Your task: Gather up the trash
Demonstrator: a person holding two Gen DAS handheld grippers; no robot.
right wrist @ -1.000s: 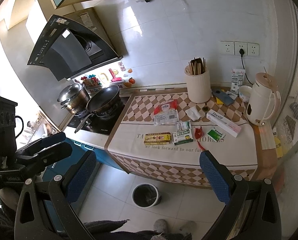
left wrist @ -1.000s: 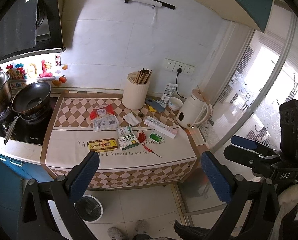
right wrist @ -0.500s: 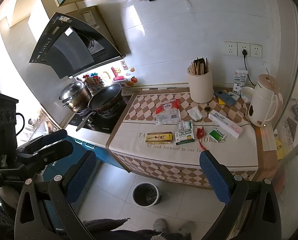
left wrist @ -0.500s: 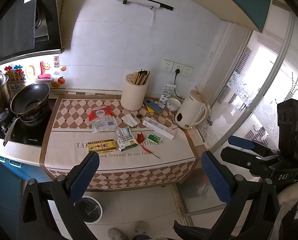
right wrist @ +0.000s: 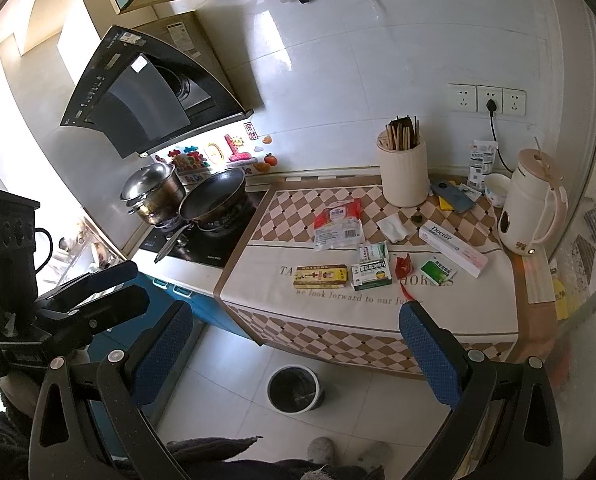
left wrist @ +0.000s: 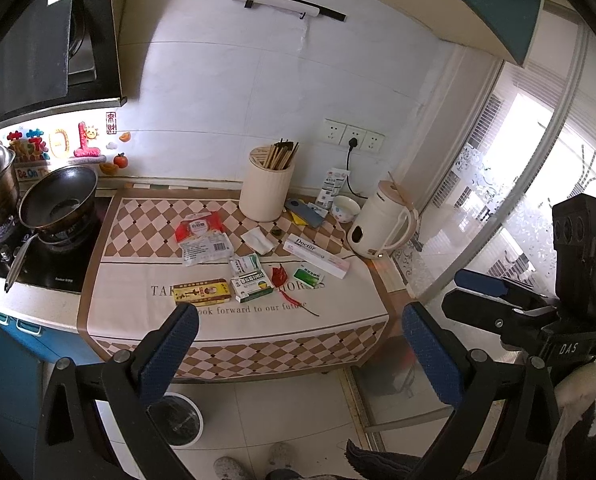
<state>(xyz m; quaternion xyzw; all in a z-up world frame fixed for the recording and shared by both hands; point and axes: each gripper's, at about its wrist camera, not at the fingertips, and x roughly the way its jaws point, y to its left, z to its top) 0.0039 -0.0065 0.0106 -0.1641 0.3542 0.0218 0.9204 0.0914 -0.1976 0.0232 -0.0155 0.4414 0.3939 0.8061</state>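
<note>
Left gripper (left wrist: 298, 354): jaws spread wide, nothing between them; held high and back from the counter (left wrist: 234, 322), over the floor.
Right gripper (right wrist: 294, 350): jaws likewise wide apart and empty; raised at the same height, pointing down at the counter's near edge.
Change: against the view a second ago, both grippers have drawn slightly back; the trash lies where it lay.
Yellow box (left wrist: 202, 292): near left of the cloth, long axis left to right.
Green-white box (left wrist: 253, 285): just right of the yellow box.
Red wrapper (left wrist: 278, 276): right of that box, its thin tail pointing toward the near edge.
Green sachet (left wrist: 308, 276): right of the wrapper.
Toothpaste box (left wrist: 315, 256): long axis slanting from far left to near right.
Snack bag (left wrist: 202, 238): farther back on the checked part.
Trash bin (right wrist: 294, 388): on the floor below the counter's near edge.
</note>
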